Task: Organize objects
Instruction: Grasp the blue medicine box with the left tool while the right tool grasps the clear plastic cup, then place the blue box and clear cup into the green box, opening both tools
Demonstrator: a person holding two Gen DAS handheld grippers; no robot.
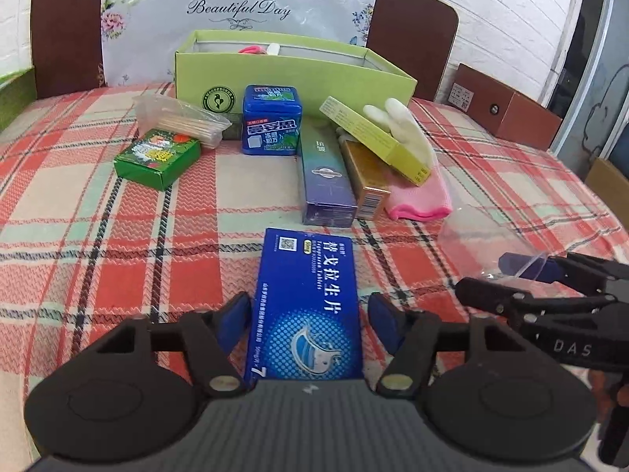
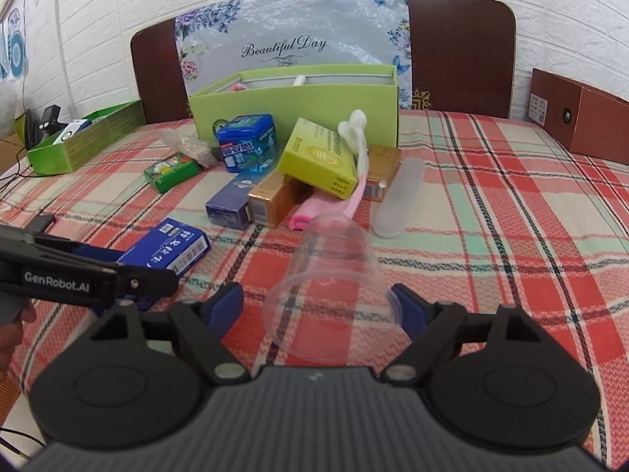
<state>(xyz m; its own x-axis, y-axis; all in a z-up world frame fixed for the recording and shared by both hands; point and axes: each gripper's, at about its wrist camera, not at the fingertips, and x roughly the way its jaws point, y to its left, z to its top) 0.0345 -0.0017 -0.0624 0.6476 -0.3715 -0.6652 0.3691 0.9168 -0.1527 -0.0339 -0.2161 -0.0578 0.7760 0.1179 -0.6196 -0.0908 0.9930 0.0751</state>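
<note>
A flat blue medicine box [image 1: 310, 295] lies lengthwise between the fingers of my left gripper [image 1: 310, 314], whose blue pads sit against its long edges, just above the plaid cloth. My right gripper [image 2: 318, 303] is shut on a clear plastic cup [image 2: 334, 275], which is tipped with its mouth towards the camera. In the left wrist view that cup [image 1: 491, 244] and the right gripper [image 1: 507, 279] appear at the right edge. Behind them stands an open light-green box [image 1: 295, 74] with a few small items inside.
In front of the green box sit a blue tin [image 1: 271, 118], a small green carton [image 1: 157, 157], a toothpick bag [image 1: 188, 118], purple [image 1: 326, 173], gold [image 1: 365, 181] and yellow [image 1: 377, 137] cartons on a pink glove [image 1: 416, 192]. A frosted case [image 2: 401, 196], green tray [image 2: 82, 137] and brown box [image 2: 582, 114] lie around.
</note>
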